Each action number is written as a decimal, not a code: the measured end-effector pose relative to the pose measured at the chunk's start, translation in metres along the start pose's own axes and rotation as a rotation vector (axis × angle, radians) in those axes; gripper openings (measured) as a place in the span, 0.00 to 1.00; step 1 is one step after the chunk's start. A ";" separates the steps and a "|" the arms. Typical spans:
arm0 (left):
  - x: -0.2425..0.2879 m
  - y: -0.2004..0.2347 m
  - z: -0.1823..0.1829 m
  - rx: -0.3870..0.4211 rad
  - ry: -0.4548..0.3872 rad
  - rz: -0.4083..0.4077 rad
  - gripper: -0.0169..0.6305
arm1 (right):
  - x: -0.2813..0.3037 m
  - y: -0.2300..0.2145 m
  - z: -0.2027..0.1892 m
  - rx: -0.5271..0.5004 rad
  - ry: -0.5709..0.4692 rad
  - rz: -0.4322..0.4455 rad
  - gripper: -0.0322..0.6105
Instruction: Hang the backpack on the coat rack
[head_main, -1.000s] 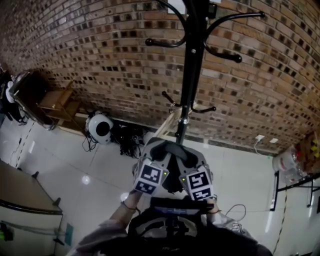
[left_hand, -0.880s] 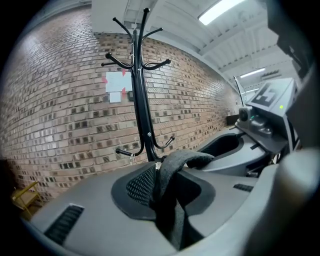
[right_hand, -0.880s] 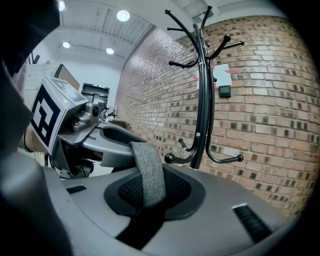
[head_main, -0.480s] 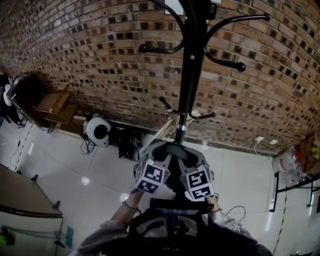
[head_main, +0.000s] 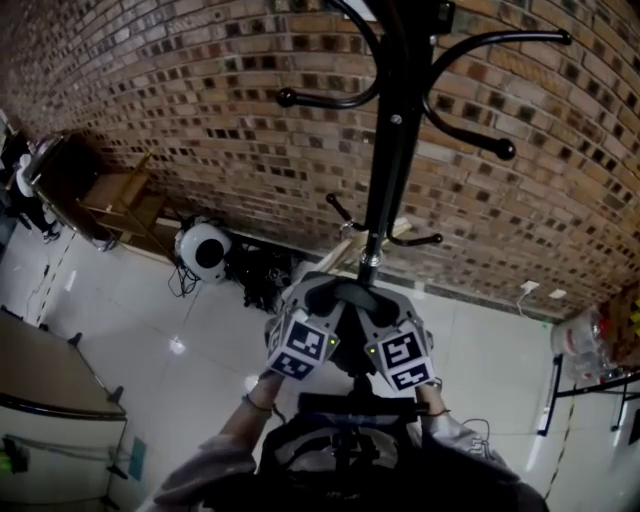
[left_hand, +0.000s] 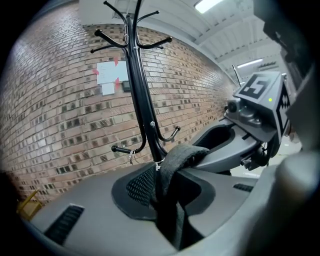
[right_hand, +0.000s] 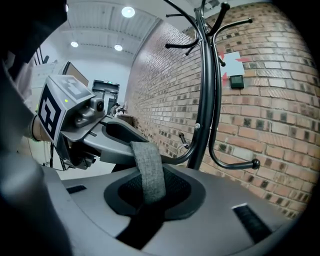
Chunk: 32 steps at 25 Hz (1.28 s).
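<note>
- The floor (head_main: 200, 350) is of pale glossy tiles and meets a brick wall (head_main: 150, 100).
- A white round device (head_main: 203, 250) lies near the wall, just beside a tangle of black cables (head_main: 255, 278).
- A wooden stand (head_main: 118, 200) is further left.
- The coat rack (head_main: 385, 190) goes down toward the floor; its foot is hidden.

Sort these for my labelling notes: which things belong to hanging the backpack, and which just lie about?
Job: coat rack, backpack, grey strap, left hand-held gripper, right hand-held gripper.
Lying about: white round device, cables, wooden stand.
</note>
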<state>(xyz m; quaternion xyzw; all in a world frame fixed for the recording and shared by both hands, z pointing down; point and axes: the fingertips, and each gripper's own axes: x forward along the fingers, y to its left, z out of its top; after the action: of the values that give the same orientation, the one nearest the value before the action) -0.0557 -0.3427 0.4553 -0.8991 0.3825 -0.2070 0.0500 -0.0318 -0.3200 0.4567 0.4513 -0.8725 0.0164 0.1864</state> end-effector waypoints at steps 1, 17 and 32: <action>0.002 0.002 0.000 -0.002 0.002 0.006 0.17 | 0.003 -0.002 0.001 0.002 -0.003 0.007 0.18; 0.054 0.005 -0.012 -0.068 0.042 -0.017 0.17 | 0.034 -0.041 -0.029 0.073 0.034 0.030 0.18; 0.034 -0.001 -0.013 -0.124 -0.019 0.018 0.18 | 0.021 -0.037 -0.042 0.181 0.059 0.008 0.26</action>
<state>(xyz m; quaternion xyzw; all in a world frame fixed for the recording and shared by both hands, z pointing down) -0.0389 -0.3650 0.4786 -0.8989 0.4021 -0.1740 -0.0007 -0.0004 -0.3498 0.4973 0.4620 -0.8635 0.1091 0.1703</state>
